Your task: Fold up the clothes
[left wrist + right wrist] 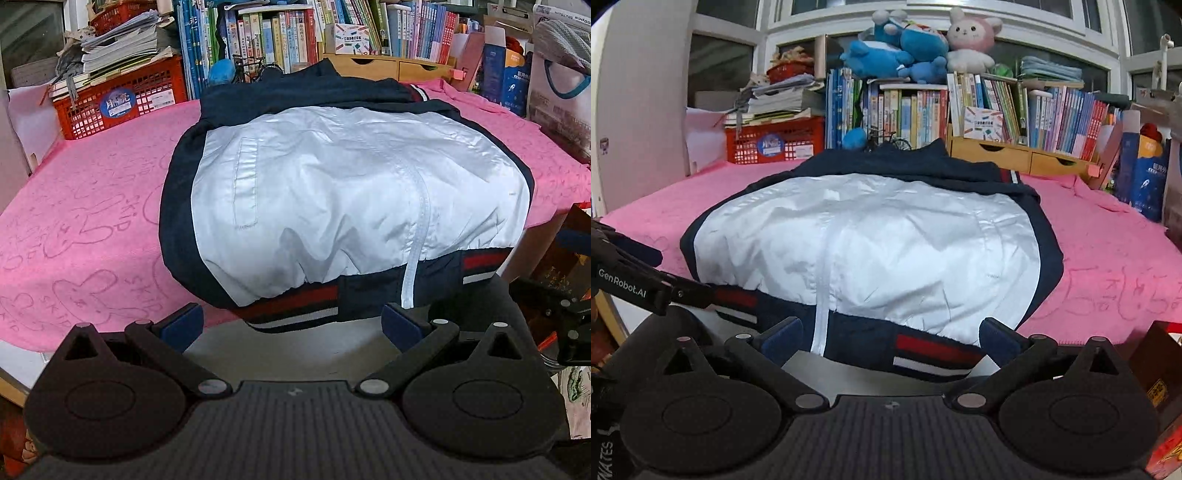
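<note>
A navy and white jacket [332, 206] lies flat on the pink towel [92, 221], sleeves folded in, its red, white and navy striped hem [295, 306] hanging over the near table edge. My left gripper [291, 326] is open just in front of the hem, left of the white zipper [417, 251]. In the right wrist view the jacket [886, 251] fills the middle. My right gripper [890, 339] is open in front of the hem [934, 354], right of the zipper [822, 310]. Neither gripper holds anything. The left gripper's body [628, 284] shows at the left edge.
A red crate [122, 99] with stacked papers stands at the back left. Books [280, 37] and wooden drawers [399, 66] line the back. Plush toys [923, 40] sit on top of the books. Boxes and bags [517, 77] stand at the right. The white table edge [280, 347] shows below the hem.
</note>
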Motion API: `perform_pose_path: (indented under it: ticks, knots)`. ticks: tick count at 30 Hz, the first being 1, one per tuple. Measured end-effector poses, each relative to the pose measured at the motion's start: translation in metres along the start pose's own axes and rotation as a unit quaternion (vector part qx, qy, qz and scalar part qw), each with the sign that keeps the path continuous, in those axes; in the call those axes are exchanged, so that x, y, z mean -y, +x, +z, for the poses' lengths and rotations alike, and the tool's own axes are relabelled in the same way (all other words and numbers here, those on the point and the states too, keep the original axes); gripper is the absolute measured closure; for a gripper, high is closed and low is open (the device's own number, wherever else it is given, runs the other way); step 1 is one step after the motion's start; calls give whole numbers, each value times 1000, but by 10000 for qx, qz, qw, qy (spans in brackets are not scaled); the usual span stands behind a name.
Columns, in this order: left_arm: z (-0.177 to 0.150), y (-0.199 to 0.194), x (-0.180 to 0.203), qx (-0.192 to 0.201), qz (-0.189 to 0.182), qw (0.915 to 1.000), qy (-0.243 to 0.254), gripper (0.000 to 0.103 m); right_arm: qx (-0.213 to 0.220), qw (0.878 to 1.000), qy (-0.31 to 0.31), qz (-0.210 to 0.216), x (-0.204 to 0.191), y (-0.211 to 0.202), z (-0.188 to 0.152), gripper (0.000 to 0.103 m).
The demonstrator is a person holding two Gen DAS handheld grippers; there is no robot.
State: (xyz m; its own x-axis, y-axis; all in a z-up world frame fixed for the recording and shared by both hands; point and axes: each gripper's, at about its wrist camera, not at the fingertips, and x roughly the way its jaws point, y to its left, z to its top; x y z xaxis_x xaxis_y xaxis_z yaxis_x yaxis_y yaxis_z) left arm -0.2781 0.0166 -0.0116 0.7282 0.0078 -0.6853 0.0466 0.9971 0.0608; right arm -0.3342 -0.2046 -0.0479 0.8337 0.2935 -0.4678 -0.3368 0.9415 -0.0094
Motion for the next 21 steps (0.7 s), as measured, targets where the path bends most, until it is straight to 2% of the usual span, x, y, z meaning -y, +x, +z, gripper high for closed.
perform_pose_path:
  ticks: [11,17,21]
  knots:
    - [-8,10,-4,-247,-20,9997,-76,0,-248,9994,178,-139,7,11,-14,0]
    - [-15,20,-13,-478,-26,9987,-180,0,-507,9971,527,-228,21,23,-28,0]
    - [-19,28,-23,-658,-35,9973,-315,0,-331,9979,549,-128,33,34,-34,0]
